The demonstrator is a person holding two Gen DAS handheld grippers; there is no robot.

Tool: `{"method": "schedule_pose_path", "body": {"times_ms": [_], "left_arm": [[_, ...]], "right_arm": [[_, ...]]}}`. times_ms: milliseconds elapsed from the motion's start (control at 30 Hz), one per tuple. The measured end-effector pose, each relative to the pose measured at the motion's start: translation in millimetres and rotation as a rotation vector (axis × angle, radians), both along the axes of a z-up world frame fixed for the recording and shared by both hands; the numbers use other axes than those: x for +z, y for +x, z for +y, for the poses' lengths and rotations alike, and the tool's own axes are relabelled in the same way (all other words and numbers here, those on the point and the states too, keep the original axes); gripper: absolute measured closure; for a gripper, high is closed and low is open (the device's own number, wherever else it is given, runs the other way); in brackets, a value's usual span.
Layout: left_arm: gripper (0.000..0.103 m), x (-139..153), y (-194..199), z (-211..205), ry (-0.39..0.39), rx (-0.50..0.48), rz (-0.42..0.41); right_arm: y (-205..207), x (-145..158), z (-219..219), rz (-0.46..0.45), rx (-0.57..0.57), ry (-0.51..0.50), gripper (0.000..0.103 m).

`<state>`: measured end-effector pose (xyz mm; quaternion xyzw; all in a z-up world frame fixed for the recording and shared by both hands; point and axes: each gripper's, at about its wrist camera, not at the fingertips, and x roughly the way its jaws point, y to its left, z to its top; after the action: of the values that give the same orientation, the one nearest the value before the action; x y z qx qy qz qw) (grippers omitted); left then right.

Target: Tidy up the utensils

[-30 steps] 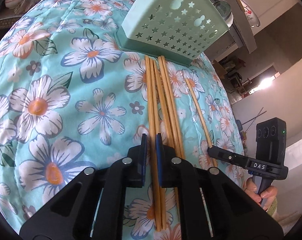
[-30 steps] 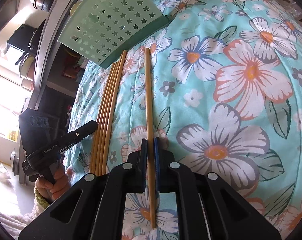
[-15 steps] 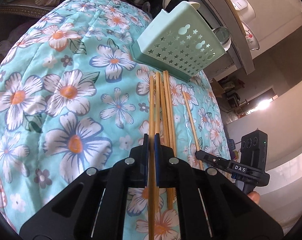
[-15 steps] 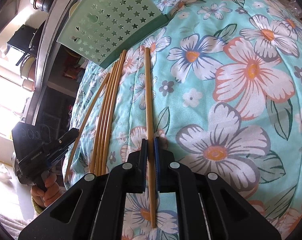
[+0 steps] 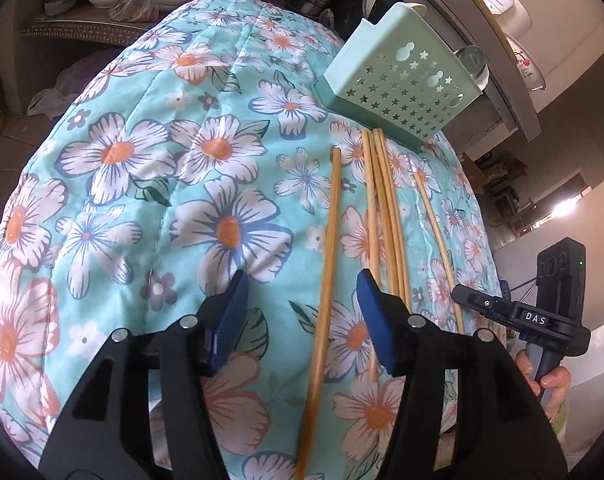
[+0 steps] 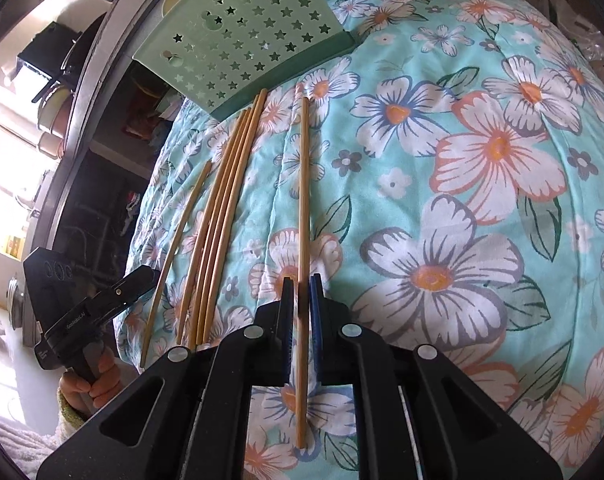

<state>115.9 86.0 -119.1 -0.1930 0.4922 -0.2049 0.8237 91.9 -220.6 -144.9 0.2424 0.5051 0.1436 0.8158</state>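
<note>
Six thin bamboo chopsticks lie on a quilted cloth (image 5: 114,216), all roughly parallel and pointing toward a mint-green plastic holder (image 5: 397,92). They are round, smooth and pale tan, each tapering slightly.

In the left wrist view one chopstick (image 5: 325,280) lies by itself between the fingers of the left gripper (image 5: 302,312). Its jaws have just been opening and now stand wide apart, the blue pads clear of the stick on both sides. Just to its right a bundle of four chopsticks (image 5: 385,208) lies close together, their far tips near the foot of the holder. Farther right is the last chopstick (image 5: 437,248), set apart from the bundle.

In the right wrist view that last chopstick (image 6: 302,240) runs straight between the fingers of the right gripper (image 6: 300,300). These jaws have just been opening a little; a narrow slit shows on each side of the stick, so the pads no longer press on it. The bundle (image 6: 222,216) and the single curved-looking stick (image 6: 174,248) lie to the left.

The holder (image 6: 242,36) is a boxy basket lying tilted on its side, its flat wall pierced with star-shaped and gourd-shaped holes.

The cloth is soft and puffy, turquoise with large white and orange flowers, stitched in long seams. A hand (image 6: 86,384) grips the other handle at each view's edge.
</note>
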Motion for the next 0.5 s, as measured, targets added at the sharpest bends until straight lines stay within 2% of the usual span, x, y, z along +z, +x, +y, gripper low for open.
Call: {"method": "schedule_pose_path", "body": {"times_ms": [33, 67, 167, 367, 433, 500], "left_arm": [[0.040, -0.8, 1.2, 0.2, -0.008, -0.010, -0.001], [0.031, -0.9, 1.6, -1.1, -0.023, -0.024, -0.005], [0.017, 0.0, 0.2, -4.3, -0.049, -0.028, -0.010], [0.008, -0.5, -0.9, -8.7, -0.071, -0.040, -0.003], [0.008, -0.1, -0.6, -9.6, -0.064, -0.046, -0.002], [0.008, -0.6, 0.4, -8.6, -0.072, -0.049, 0.002]], "right_arm": [[-0.1, 2.3, 0.4, -0.009, -0.001, -0.008, 0.085], [-0.1, 4.7, 1.0, -0.018, -0.004, -0.019, 0.076], [0.8, 12.6, 0.9, -0.054, -0.018, -0.070, 0.063], [4.6, 13.5, -3.8, -0.070, -0.041, -0.169, 0.025], [6.8, 6.0, -6.6, -0.045, -0.044, -0.168, 0.021], [7.9, 2.5, -6.2, -0.050, -0.036, -0.151, 0.012]]}}
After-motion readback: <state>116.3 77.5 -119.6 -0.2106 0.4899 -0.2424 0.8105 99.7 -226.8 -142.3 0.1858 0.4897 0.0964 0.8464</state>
